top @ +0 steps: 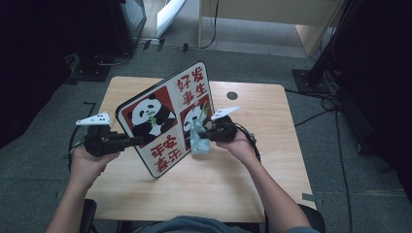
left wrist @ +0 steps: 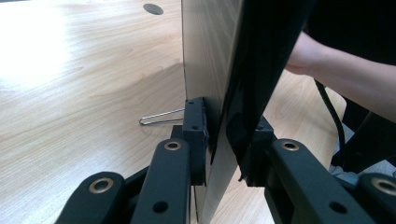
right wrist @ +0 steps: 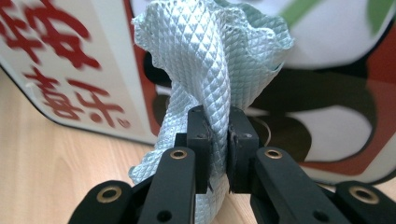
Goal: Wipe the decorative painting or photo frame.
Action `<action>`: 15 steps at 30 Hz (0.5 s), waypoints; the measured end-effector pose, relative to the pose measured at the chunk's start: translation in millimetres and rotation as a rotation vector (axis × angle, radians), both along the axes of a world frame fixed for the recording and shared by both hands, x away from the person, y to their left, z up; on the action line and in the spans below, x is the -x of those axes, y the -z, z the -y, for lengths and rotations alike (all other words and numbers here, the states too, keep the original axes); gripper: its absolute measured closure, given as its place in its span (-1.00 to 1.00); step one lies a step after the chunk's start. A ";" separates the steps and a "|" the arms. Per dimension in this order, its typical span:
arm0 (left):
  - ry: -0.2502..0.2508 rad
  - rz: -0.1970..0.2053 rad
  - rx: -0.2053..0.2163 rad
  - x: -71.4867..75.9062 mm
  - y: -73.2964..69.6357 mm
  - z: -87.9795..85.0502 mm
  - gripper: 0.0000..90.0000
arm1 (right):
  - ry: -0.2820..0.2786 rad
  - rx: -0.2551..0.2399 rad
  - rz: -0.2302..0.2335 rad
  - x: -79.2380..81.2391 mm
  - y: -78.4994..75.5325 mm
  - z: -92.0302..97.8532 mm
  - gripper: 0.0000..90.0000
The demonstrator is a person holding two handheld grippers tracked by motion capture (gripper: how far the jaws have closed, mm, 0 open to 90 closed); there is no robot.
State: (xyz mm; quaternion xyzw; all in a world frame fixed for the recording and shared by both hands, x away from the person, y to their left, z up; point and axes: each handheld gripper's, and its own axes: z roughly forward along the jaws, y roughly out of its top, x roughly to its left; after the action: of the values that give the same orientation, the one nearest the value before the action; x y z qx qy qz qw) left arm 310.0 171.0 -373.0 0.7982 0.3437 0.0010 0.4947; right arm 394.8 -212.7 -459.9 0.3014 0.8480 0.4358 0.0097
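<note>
A flat board (top: pixel 167 119) printed with pandas and red Chinese characters stands tilted on one corner above the wooden table (top: pixel 262 160). My left gripper (top: pixel 131 141) is shut on the board's left edge; in the left gripper view the board's edge (left wrist: pixel 219 70) runs up between the pads (left wrist: pixel 195 135). My right gripper (top: pixel 206 136) is shut on a pale green quilted cloth (top: pixel 199 138), which lies against the board's printed face. In the right gripper view the cloth (right wrist: pixel 215 60) bunches up above the jaws, with the board's face (right wrist: pixel 336 107) right behind it.
A bent metal wire (left wrist: pixel 161 116) lies on the table behind the board. A round cable hole (top: pixel 232 95) sits near the table's far edge. Cables (top: pixel 335 126) trail on the grey floor at right, and a wooden desk (top: pixel 272 14) stands beyond.
</note>
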 end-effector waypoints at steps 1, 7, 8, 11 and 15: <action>-0.003 0.000 0.002 0.3 0.3 0.0 0.70 | -0.001 -0.002 0.006 0.0 -3.5 -0.2 0.84; -0.004 -0.001 0.005 -0.2 0.5 -0.4 0.70 | -0.022 -0.022 0.035 5.9 -35.8 -9.4 0.84; -0.005 0.000 0.005 -0.1 0.5 -0.3 0.70 | -0.030 -0.023 0.042 6.1 -39.3 -10.8 0.84; -0.008 0.000 0.005 0.4 0.5 0.0 0.70 | -0.050 -0.036 0.060 8.5 -54.6 -16.9 0.84; -0.009 -0.001 0.007 0.4 0.8 -0.3 0.70 | -0.077 -0.052 0.077 10.5 -74.3 -24.4 0.84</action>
State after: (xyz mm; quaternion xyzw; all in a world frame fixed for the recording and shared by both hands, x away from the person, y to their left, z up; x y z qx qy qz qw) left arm 309.6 171.3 -373.9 0.7948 0.3475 0.0017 0.4975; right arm 384.3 -188.3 -385.6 0.2516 0.8464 0.4691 0.0178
